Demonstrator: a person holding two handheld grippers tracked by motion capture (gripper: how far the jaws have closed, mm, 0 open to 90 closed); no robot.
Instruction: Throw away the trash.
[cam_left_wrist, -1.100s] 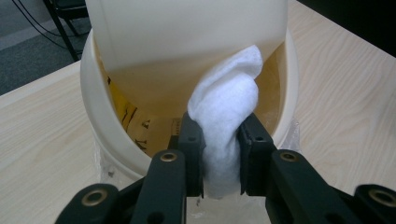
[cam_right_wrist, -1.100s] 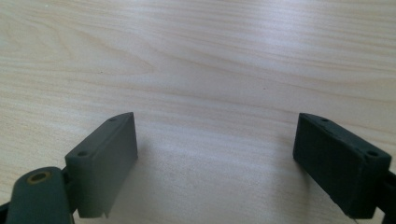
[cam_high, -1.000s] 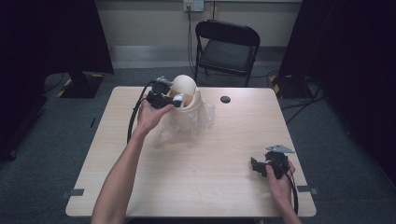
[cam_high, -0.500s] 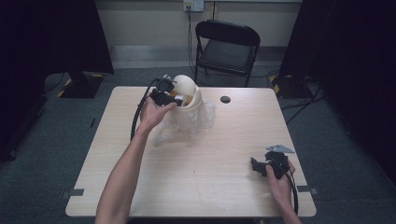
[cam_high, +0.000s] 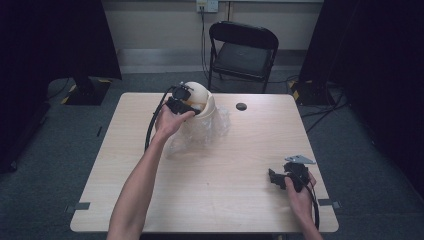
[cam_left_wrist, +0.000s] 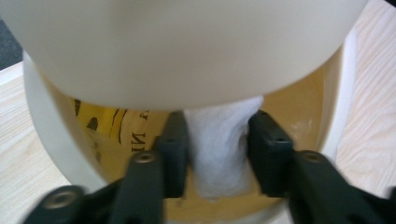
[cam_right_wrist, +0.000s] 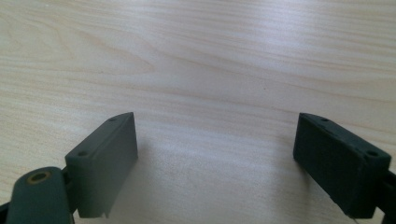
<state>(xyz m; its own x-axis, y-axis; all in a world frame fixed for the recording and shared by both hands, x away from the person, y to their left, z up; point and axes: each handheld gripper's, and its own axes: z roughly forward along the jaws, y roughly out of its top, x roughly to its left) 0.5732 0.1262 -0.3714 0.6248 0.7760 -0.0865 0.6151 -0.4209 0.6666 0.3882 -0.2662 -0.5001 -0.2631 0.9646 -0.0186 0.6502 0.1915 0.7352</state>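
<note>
1. At the table's (cam_high: 125, 165) far edge, a white wad (cam_left_wrist: 219, 149) is pinched by the left gripper (cam_left_wrist: 217, 147) inside the cream bin (cam_high: 202, 102).
2. Near the front right corner, the right gripper (cam_right_wrist: 215, 158) is held spread wide above bare wood.

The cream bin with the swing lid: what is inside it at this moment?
Inside the cream bin, the left gripper holds a white wad under the tilted lid. A yellowish liner with dark print shows behind. The lid hides everything deeper.
</note>
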